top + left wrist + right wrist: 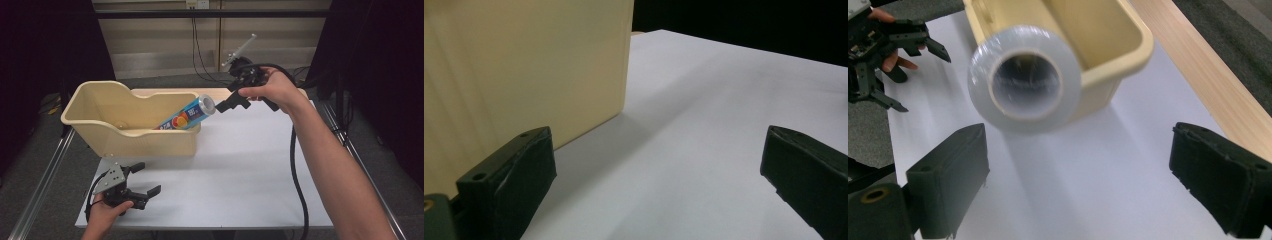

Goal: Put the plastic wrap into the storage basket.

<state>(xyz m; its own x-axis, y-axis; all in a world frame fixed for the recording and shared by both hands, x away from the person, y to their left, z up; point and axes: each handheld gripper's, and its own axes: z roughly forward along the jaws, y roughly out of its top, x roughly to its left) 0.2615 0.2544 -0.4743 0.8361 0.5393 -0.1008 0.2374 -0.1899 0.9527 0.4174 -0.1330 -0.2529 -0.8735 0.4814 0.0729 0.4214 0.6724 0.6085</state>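
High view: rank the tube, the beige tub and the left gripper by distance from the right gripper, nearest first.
From the right gripper:
1. Tube, propped on the tub's right rim.
2. Beige tub, far left of the table.
3. Left gripper, near-left corner.

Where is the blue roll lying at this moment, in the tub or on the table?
In the high view the blue roll lies tilted in the beige tub, its silver end leaning over the tub's right rim, just left of the open right gripper.

Bright table [240, 165], dark surround; blurred roll [1024, 80], soft shadows
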